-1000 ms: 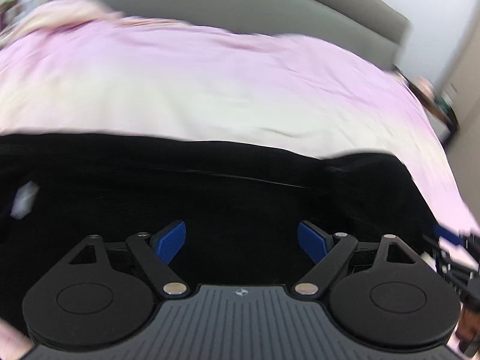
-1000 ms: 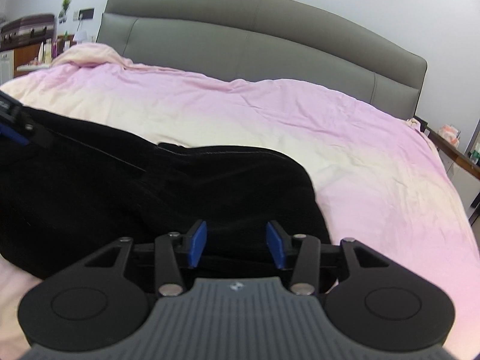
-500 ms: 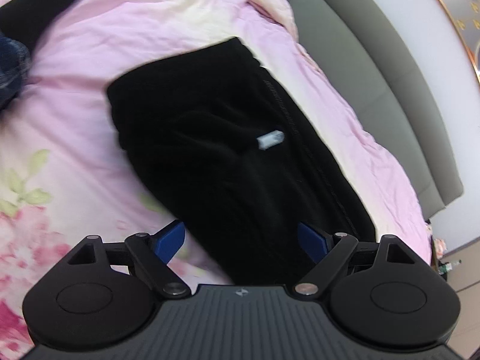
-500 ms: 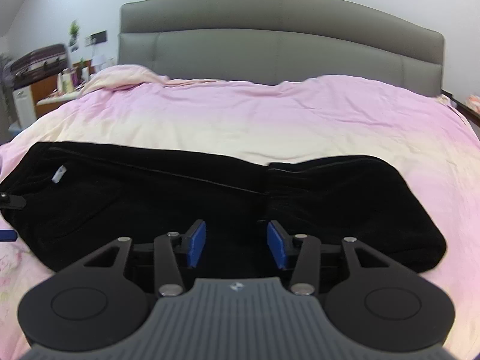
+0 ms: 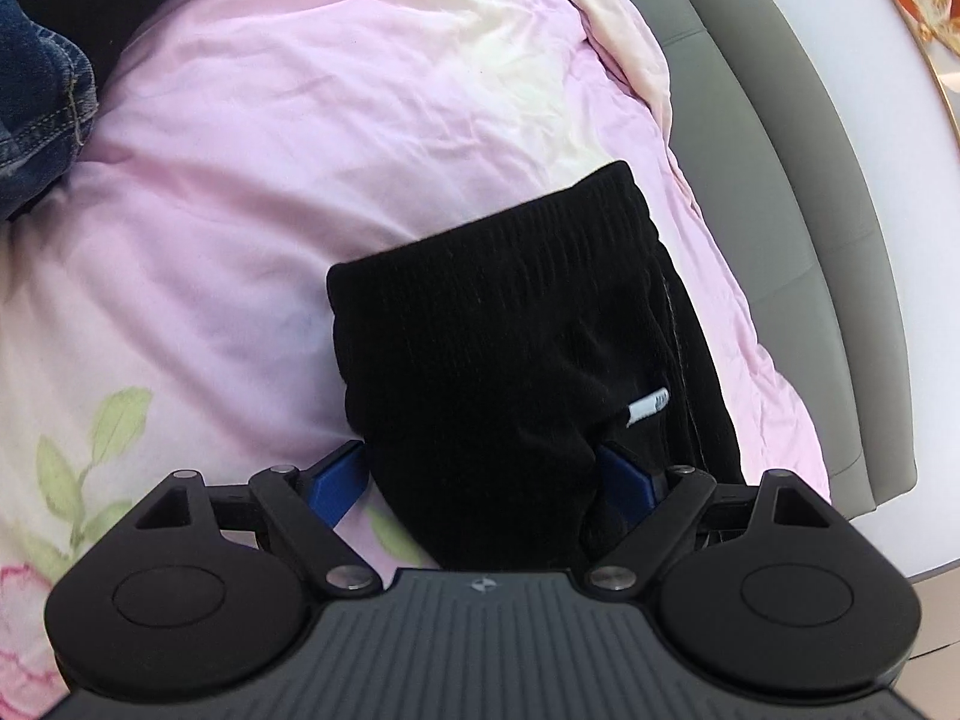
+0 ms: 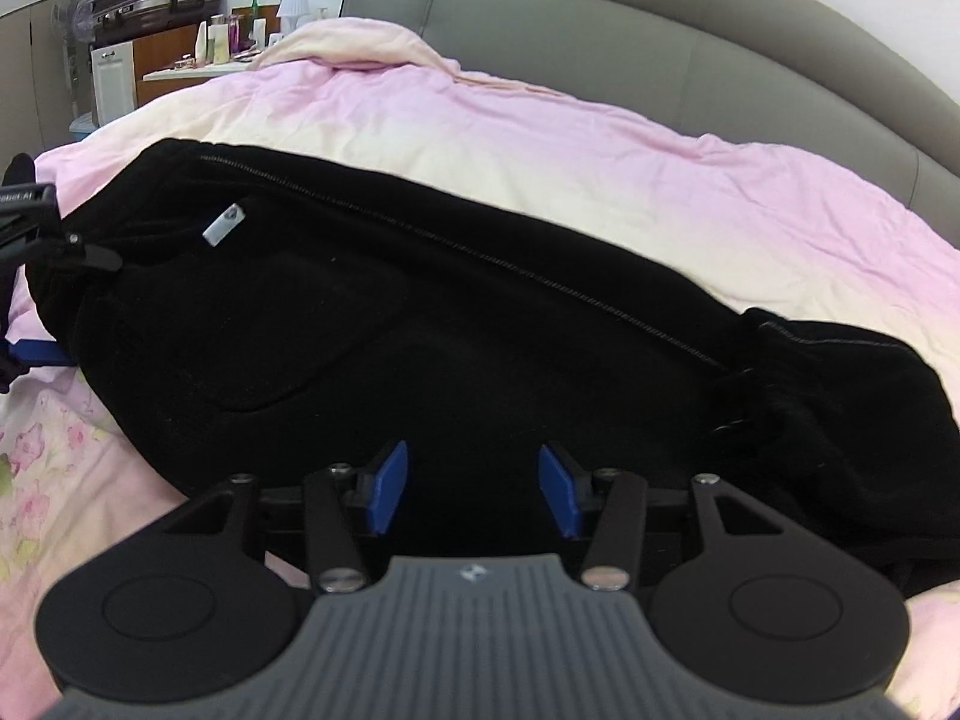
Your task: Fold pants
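We line up for next fold: left gripper (image 5: 480, 480) apart, straddling black pants (image 5: 510, 330) waistband, lower centre; right gripper (image 6: 474, 492) apart over mid-leg. Next: clamp cloth.

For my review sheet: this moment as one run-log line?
stage: pre-grasp | black pants flat on pink duvet | left gripper open, straddling waist end | right gripper open, over pants

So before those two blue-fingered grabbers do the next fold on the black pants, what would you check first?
1. Black pants lying on the pink duvet: ok.
2. Waistband between the left gripper fingers: ok.
3. Left pads pressing the cloth: cannot tell.
4. Right gripper open, just been widening, over the pants: ok.
5. Cloth caught by the right pads: not ok.
6. Jeans clear of the pants: ok.
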`<state>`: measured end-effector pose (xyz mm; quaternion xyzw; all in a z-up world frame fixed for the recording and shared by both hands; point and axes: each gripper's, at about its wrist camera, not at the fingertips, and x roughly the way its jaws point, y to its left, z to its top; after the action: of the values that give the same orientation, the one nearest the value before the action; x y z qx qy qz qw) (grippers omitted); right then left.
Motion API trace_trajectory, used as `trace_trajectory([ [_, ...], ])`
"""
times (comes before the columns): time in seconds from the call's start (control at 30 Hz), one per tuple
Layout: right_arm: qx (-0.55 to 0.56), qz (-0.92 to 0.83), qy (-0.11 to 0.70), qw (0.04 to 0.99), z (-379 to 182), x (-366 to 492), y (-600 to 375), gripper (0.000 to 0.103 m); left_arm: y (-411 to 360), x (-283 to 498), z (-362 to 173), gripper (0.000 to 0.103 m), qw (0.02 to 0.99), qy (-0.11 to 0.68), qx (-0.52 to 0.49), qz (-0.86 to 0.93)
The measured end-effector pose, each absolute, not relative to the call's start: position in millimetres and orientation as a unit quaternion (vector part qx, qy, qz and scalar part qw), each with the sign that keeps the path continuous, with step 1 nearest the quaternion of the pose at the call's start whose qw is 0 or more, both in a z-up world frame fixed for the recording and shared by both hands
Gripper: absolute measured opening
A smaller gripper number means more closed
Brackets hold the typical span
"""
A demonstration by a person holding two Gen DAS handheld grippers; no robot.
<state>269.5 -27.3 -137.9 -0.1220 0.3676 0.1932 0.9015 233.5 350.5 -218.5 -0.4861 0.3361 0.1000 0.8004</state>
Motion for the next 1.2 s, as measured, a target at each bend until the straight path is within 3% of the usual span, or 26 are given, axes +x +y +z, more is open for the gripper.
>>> trace_trajectory([
  [0.33,-0.114,0.195,0.386,0.894,-167,273,-20,0.047,356,263,-236,0.094,0.811,0.344,-0.466,0.081],
  [0.4,-0.114,0.198,0.386,0.893,-169,275,-21,0.047,355,262,-235,0.077,0.816,0.344,-0.457,0.088],
  [0.5,-0.111,0.202,0.387,0.893,-171,277,-22,0.048,339,260,-221,0.062,0.85,0.335,-0.395,0.093],
  [0.7,-0.102,0.208,0.383,0.894,-173,276,-28,0.048,330,249,-206,0.049,0.86,0.289,-0.41,0.096],
  [0.87,-0.096,0.222,0.379,0.893,-174,276,-35,0.048,313,245,-187,0.046,0.894,0.267,-0.349,0.09],
  [1.2,-0.085,0.237,0.376,0.892,-178,277,-42,0.048,232,261,-134,0.044,0.958,0.242,-0.129,0.079],
])
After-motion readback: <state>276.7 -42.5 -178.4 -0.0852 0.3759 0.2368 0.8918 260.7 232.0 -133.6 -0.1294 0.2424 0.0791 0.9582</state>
